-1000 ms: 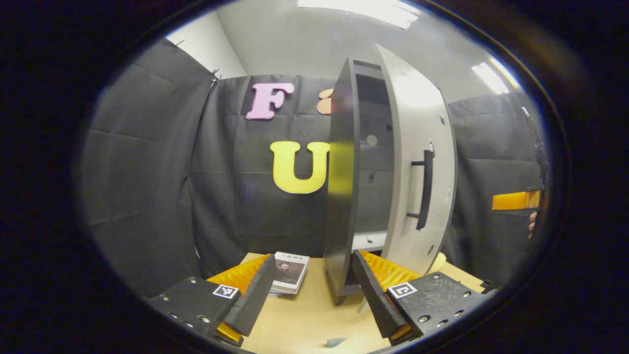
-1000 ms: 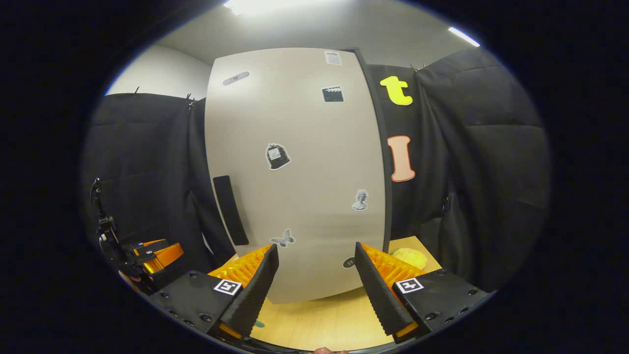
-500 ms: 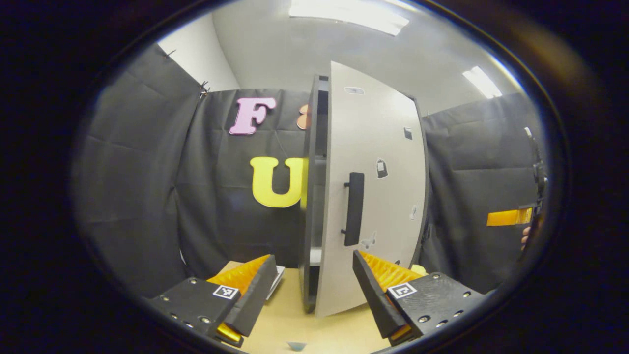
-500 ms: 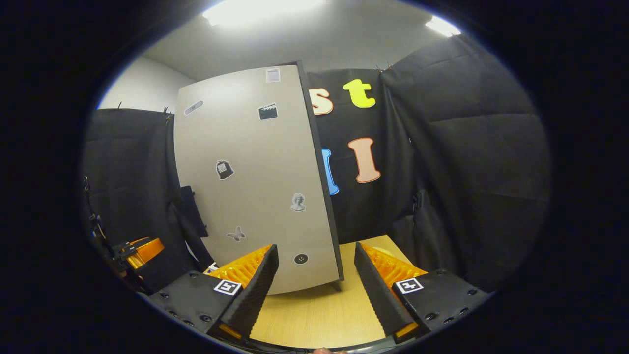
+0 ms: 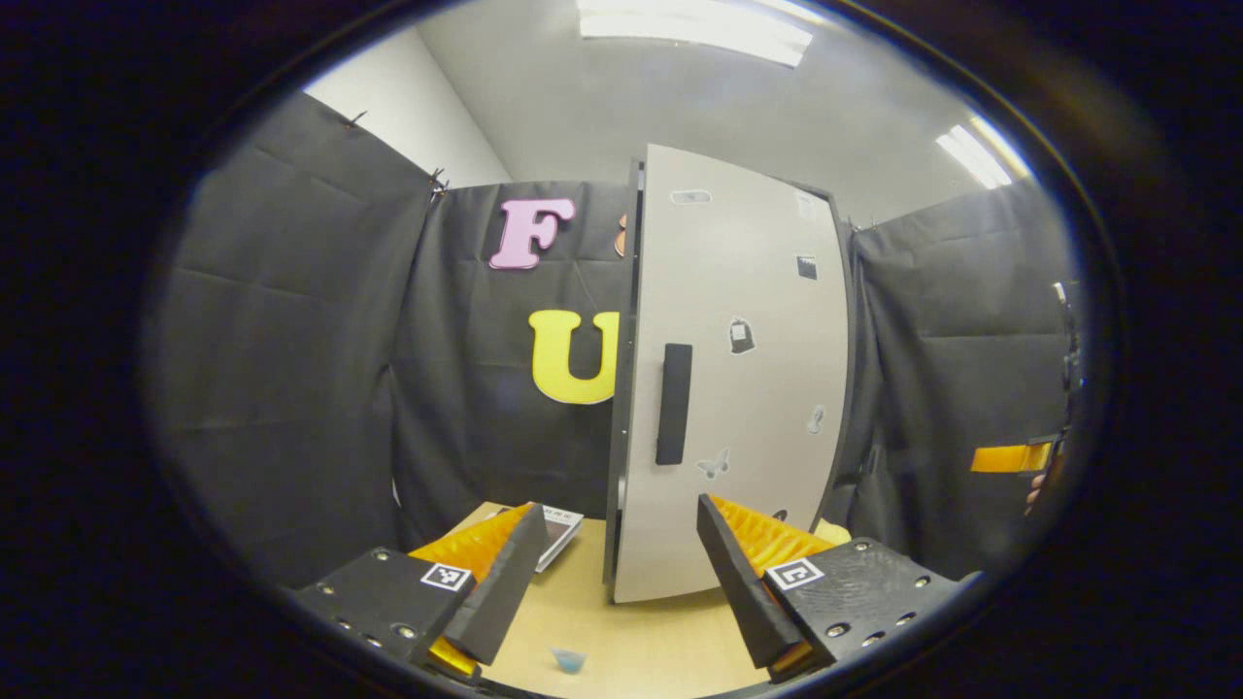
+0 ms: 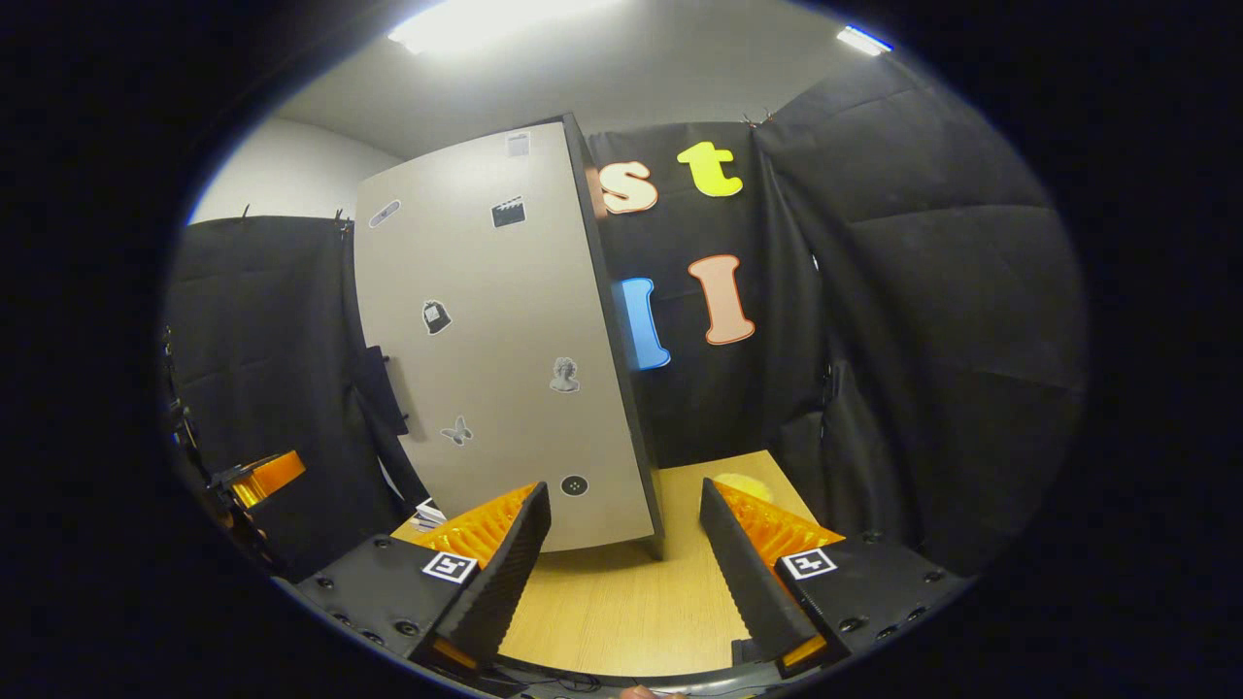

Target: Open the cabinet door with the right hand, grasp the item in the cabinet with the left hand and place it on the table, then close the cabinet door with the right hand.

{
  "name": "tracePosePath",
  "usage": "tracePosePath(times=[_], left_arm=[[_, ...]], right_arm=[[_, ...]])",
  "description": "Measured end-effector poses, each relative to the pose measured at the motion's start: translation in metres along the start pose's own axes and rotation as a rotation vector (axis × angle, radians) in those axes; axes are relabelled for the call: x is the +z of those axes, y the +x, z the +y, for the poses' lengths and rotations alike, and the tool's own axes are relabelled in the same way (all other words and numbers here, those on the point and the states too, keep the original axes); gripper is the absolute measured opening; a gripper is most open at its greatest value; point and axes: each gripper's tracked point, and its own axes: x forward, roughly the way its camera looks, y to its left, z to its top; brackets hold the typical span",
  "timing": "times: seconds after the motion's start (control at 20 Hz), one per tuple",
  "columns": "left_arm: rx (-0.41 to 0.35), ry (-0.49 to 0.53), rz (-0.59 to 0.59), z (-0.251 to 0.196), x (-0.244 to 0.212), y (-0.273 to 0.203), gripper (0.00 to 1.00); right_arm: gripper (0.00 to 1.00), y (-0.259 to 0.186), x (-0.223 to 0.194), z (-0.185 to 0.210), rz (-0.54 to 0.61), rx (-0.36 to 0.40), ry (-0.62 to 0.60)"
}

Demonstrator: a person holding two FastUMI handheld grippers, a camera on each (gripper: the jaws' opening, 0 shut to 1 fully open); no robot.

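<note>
Cabinet (image 5: 738, 388) comes first, because it is the biggest thing. It is tall and stands on the wooden table (image 6: 621, 602). Its grey door (image 6: 495, 359) looks flat against the front, so it seems closed, and little stickers dot it. The door looks stiff and hard, and I think it swings easily on its hinge. The best place to take hold of it is the long dark handle (image 5: 673, 403), which stands up and down near the door's left edge in the left gripper view.

Next comes the book (image 5: 558, 524). It lies flat on the table, just beside the cabinet's left side. I think this is the item from inside. It looks thin and light, with a smooth cover that could slide. Pinching it by one edge would work best.

The left claw (image 5: 617, 573) is wide open and holds nothing. The right claw (image 6: 626, 563) is wide open too, with nothing in it, and hangs in front of the cabinet, apart from it.

Last, a tiny blue thing (image 5: 568, 660) sits on the table. I cannot tell what it is.
</note>
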Motion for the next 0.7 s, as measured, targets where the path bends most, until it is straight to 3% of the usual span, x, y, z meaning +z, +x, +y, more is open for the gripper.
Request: tracePosePath(times=[0.3, 0.7], left_arm=[[0.043, 0.065, 0.001, 0.017, 0.003, 0.006, 0.94], [0.046, -0.028, -0.012, 0.050, -0.001, 0.060, 0.94]], right_arm=[[0.98, 0.029, 0.006, 0.005, -0.024, 0.010, 0.027], [0.98, 0.068, 0.027, 0.009, -0.038, -0.030, -0.036]])
